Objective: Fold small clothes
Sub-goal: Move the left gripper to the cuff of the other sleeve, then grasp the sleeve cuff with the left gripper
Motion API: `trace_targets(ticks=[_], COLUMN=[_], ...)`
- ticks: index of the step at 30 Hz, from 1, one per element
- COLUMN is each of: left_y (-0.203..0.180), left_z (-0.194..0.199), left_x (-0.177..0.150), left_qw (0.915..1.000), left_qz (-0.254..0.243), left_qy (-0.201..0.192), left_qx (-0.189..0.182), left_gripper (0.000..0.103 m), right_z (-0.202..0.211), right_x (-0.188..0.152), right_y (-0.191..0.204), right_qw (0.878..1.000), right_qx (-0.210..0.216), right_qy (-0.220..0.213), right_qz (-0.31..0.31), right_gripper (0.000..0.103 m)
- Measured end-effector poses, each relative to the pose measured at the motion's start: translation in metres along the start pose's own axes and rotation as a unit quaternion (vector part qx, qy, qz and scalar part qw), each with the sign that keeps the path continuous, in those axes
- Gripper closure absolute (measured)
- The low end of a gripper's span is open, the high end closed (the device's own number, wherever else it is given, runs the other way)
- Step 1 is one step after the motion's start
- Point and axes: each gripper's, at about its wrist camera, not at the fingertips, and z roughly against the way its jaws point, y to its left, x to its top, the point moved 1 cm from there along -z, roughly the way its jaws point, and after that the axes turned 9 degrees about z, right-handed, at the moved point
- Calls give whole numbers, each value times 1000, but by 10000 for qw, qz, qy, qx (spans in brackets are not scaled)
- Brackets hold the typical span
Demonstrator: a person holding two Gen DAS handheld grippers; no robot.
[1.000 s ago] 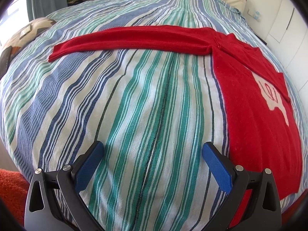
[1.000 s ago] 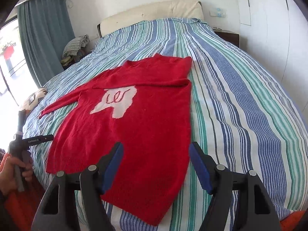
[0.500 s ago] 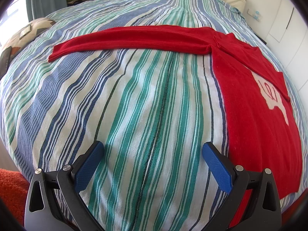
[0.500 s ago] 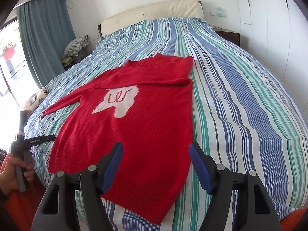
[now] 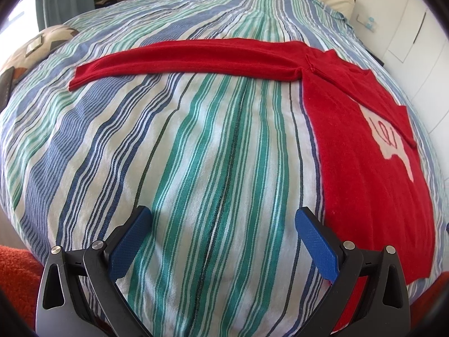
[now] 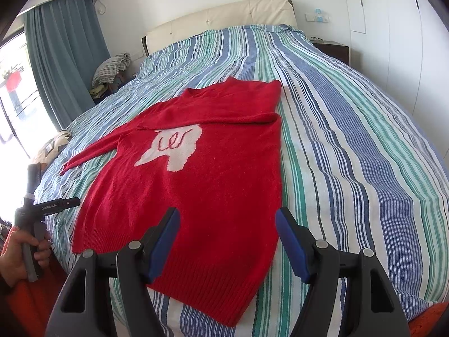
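A red sweater [image 6: 196,185] with a white patch [image 6: 174,146] lies flat on the striped bed [image 6: 350,146]. One sleeve is folded across the chest; the other sleeve [image 5: 190,59] stretches out to the side. In the left wrist view the sweater body [image 5: 364,168] lies at the right. My left gripper [image 5: 223,224] is open and empty, over bare bedspread left of the hem. My right gripper [image 6: 227,227] is open and empty, just above the sweater's lower hem. The left gripper also shows in the right wrist view [image 6: 50,205], held at the bed's left edge.
A cream headboard [image 6: 219,19] stands at the far end. A patterned cushion [image 5: 42,42] lies by the bed's left side. A pile of clothes [image 6: 112,67] sits by the teal curtain [image 6: 64,56]. A nightstand [image 6: 334,50] and white wall are at the right.
Both grippers stay open. The right gripper has moved slightly forward over the hem. The left gripper has barely moved.
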Motion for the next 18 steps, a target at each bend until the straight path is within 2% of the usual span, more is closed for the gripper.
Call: trace_targets(ticks=[2,4,6,7,9,12,14,15,16,18], left_y=[-1,4,22,37,78,155,197,213,224,236], left_z=[3,8,13,15,16,7,-5,-13,-20,-29], left_x=[1,11,35,50,80,113,121,122,124,126], left_qw=[9999,9981,9918,9858,9678,9283,9027,8923,8849,8773], left_qz=[9,210,732,1144,2052,3446,4105,4336,4487,4621], left_qy=[76,166,182,134,-17,-338,-364,-299,-221,-194], left_qx=[-145,-552,-1027,-1225,-1456,-1359,-1237,-1225,-1234,-1281], left_gripper=[1,1,1,1,1,3,7,17,24,25], right_z=[-1,0,0,0,-1,-2,-3,-4,-5,-8], right_x=[0,0,-1,-1,-1,-2,-2,-2,-3,-4], right_y=[-1,-1,-2,-2,-3,-2,-1,-1,0,1], right_qw=[10000,10000,10000,10000,10000,10000,10000,10000,10000,9999], right_qx=[17,26,31,35,42,56,50,48,46,41], right_qy=[-2,-3,-9,-2,25,43,52,64,85,146], right_qz=[-17,-37,-54,-60,-67,-65,-44,-34,-22,3], right_gripper=[33,33,33,33,33,33,33,33,33,33])
